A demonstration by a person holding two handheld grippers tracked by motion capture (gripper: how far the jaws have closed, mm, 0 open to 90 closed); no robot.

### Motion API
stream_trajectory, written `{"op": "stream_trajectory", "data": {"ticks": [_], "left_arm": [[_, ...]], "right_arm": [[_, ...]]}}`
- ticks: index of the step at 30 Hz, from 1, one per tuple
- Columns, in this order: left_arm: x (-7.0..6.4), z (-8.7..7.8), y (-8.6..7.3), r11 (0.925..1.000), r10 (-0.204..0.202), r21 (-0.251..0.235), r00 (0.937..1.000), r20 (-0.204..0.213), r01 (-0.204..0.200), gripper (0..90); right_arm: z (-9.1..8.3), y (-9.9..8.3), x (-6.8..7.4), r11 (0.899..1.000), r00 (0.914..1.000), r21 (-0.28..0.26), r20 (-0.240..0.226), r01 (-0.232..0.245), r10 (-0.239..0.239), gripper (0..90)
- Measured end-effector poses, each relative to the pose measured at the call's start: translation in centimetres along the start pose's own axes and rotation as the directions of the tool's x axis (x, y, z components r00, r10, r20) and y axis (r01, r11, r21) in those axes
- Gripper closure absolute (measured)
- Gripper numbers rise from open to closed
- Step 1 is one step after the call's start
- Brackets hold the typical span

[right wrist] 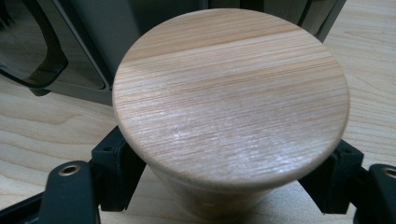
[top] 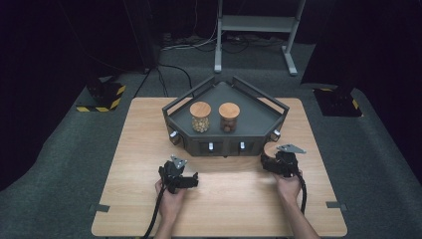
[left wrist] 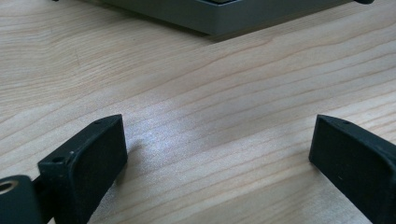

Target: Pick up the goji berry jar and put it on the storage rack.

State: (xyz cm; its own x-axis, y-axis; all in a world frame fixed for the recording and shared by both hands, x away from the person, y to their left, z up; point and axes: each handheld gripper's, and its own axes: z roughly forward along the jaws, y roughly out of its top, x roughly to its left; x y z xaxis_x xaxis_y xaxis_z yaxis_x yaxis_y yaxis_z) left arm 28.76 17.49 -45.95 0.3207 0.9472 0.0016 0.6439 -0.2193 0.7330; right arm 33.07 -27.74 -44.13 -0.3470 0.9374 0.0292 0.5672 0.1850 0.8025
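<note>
Tightly, right gripper (right wrist: pixel 224 177) clamps round wooden-lidded jar (right wrist: pixel 231 98).

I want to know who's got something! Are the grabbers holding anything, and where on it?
The right gripper holds a jar with a wooden lid, its jaws on the body just under the lid. The left gripper is open over the bare table.

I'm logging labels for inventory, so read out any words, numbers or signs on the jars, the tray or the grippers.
None: no readable text.
Two wooden-lidded jars in the grey tray: no labels visible.
Wooden lid between the right gripper jaws: bare grain.
Left gripper: unmarked.
</note>
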Motion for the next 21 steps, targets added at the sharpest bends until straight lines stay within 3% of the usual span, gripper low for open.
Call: {"op": "stream_trajectory", "data": {"ticks": [9,21], "left_arm": [[0.04,0.01,0.02,1.0000,0.001,0.000,1.0000,0.001,-0.001,4.0],[0.04,0.01,0.02,1.0000,0.002,0.001,1.0000,0.001,-0.002,4.0]], "right_arm": [[-0.10,0.00,0.72,1.000,0.9993,-0.006,0.027,0.025,-0.025,25.4],[-0.32,0.13,0.44,0.999,0.9993,0.002,0.016,0.035,-0.035,25.5]]}}
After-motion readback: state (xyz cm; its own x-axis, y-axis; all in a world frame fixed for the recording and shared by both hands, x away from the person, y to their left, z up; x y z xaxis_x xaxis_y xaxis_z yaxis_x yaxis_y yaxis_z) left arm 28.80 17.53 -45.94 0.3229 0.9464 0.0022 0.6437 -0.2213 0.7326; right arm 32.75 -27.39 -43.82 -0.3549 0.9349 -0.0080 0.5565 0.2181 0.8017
